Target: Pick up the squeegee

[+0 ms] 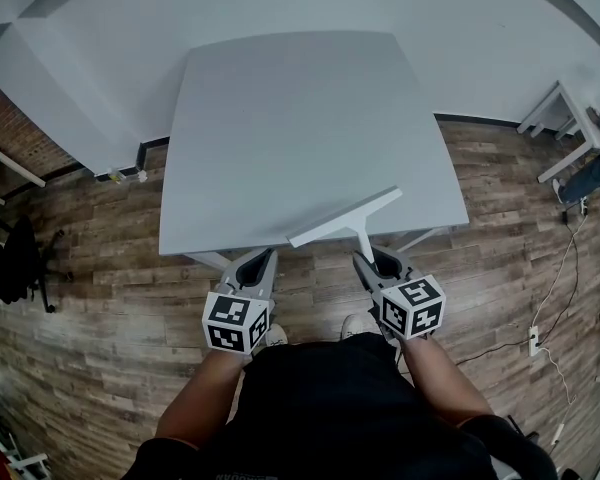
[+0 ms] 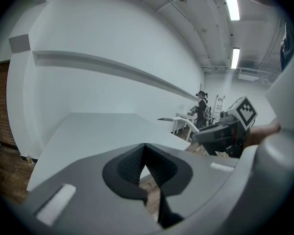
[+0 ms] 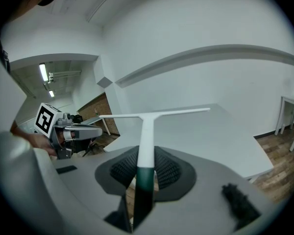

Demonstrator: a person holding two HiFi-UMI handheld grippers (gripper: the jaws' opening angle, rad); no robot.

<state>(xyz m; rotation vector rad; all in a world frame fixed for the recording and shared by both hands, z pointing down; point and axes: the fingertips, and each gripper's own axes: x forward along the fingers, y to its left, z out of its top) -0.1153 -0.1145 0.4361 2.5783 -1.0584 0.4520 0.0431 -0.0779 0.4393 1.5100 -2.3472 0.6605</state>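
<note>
White squeegee [image 1: 342, 218] juts over the near edge of the bench [image 1: 280, 118] in our head view, its handle in the right gripper [image 1: 366, 261]. The left gripper [image 1: 262, 260] sits just off that edge. From the left gripper view we see jaws together, empty. From the right gripper view, jaws clamp the squeegee's handle, blade over the bench.

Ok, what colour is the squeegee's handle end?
Dark green; the rest of the T-shaped squeegee is white. Best in the right gripper view.
</note>
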